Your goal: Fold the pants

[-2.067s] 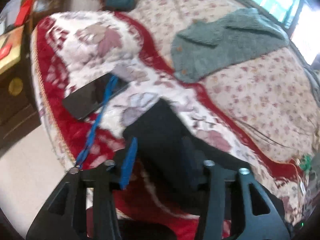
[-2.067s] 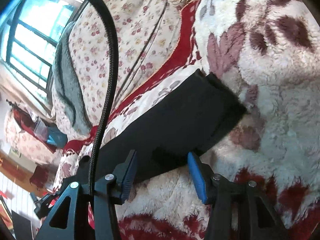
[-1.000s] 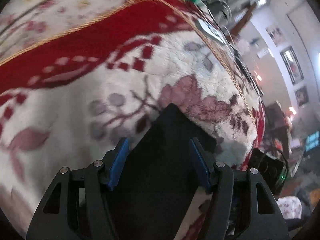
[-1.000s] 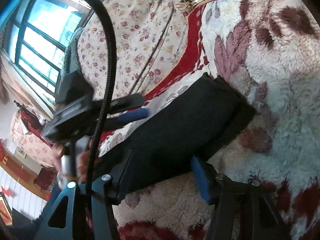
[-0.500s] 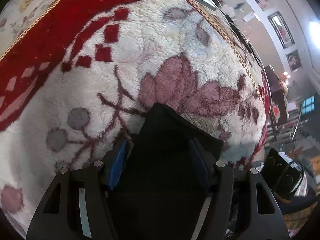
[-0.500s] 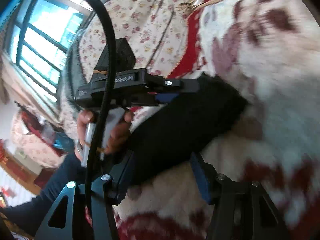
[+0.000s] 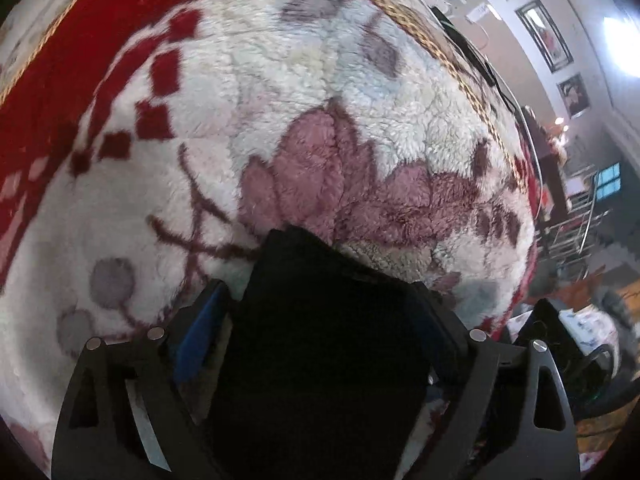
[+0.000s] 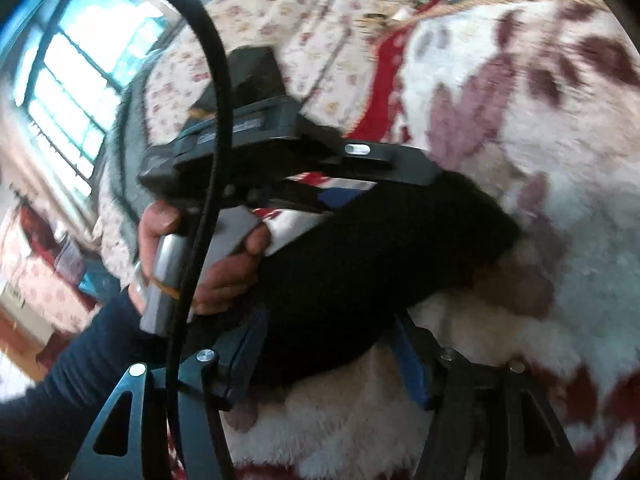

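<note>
Left wrist view: left gripper (image 7: 320, 328) jaws opening, folded black pants (image 7: 320, 340) between its blue pads, lying on fleece blanket (image 7: 320, 80) | right gripper (image 8: 328, 356) spread astride the pants (image 8: 380, 264), contact unclear | hand (image 8: 208, 264) grips left handle.

The folded pants (image 7: 320, 340) lie on the fleece blanket (image 7: 300, 80), between the fingers of both grippers; a flowered sheet (image 8: 304, 20) lies behind.

Fleecy red-and-white blanket (image 7: 304, 64), floral bedsheet (image 8: 304, 28), framed wall pictures (image 7: 544, 38).
</note>
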Motion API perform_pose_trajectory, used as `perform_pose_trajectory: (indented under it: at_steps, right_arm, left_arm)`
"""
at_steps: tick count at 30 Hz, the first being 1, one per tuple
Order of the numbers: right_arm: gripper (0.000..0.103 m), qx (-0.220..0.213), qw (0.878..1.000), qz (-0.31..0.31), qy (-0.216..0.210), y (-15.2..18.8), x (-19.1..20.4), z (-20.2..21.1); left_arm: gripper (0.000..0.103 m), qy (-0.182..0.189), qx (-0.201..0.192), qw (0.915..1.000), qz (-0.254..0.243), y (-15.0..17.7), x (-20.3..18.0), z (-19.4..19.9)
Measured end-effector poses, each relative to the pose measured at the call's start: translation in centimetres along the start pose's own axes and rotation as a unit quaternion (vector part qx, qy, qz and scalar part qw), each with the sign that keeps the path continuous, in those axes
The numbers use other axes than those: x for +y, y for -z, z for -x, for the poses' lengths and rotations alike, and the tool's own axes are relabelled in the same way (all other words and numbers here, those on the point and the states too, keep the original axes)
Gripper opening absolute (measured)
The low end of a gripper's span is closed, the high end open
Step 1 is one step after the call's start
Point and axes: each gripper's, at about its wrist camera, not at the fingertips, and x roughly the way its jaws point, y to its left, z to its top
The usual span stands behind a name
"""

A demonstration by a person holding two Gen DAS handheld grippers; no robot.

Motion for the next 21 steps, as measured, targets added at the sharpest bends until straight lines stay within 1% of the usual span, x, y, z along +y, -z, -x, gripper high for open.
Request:
perform_pose_trajectory:
  at_steps: [1,2,3,4,5,6,8,10,13,16,21]
  right_arm:
    - [0.05,0.003,1.0,-0.002,-0.015,-0.1,-0.4,-0.1]
    - [0.04,0.008,0.999,-0.013,-0.028,-0.2,-1.0,-0.4]
    - [0.029,0.008,0.999,-0.028,-0.036,-0.3,-1.7,-0.4]
    - [0.026,0.008,0.998,-0.037,-0.045,-0.3,-2.1,-0.3]
    - [0.024,0.006,0.998,-0.04,-0.053,-0.4,-2.2,-0.2]
    - [0.022,0.005,0.998,-0.039,-0.057,-0.3,-2.2,-0.2]
    - [0.02,0.004,0.997,-0.037,-0.063,-0.3,-2.1,-0.1]
    - [0.019,-0.002,0.996,-0.038,-0.081,-0.4,-2.0,0.3]
    - [0.018,-0.019,0.995,-0.005,-0.095,-0.8,-0.8,1.5]
    - [0.017,-0.029,0.992,0.037,-0.113,-1.4,1.7,2.7]
    - [0.017,-0.033,0.985,0.106,-0.134,-2.0,6.7,3.2]
  left_arm:
    - [0.085,-0.003,-0.002,1.0,-0.005,0.1,-0.2,-0.1]
    - [0.076,-0.007,-0.006,0.9999,-0.012,0.0,-0.4,-0.1]
    - [0.054,-0.02,-0.009,0.9997,-0.013,0.0,-0.6,-0.1]
    - [0.029,-0.028,-0.012,0.9995,-0.007,-0.2,-0.4,-0.1]
    - [0.017,-0.021,-0.012,0.9997,0.007,-0.3,0.0,-0.1]
    - [0.012,-0.012,-0.013,0.9997,0.014,-0.2,0.3,0.0]
    - [0.011,-0.017,-0.027,0.9994,0.01,0.0,0.1,0.5]
    - [0.011,-0.013,-0.047,0.9988,0.004,0.3,-0.6,1.5]
    - [0.011,-0.011,-0.083,0.9964,-0.003,0.9,-1.5,4.4]
    - [0.011,-0.023,-0.115,0.9931,0.002,1.7,-2.2,7.6]
    - [0.011,-0.046,-0.17,0.9844,0.009,4.7,-3.6,13.7]
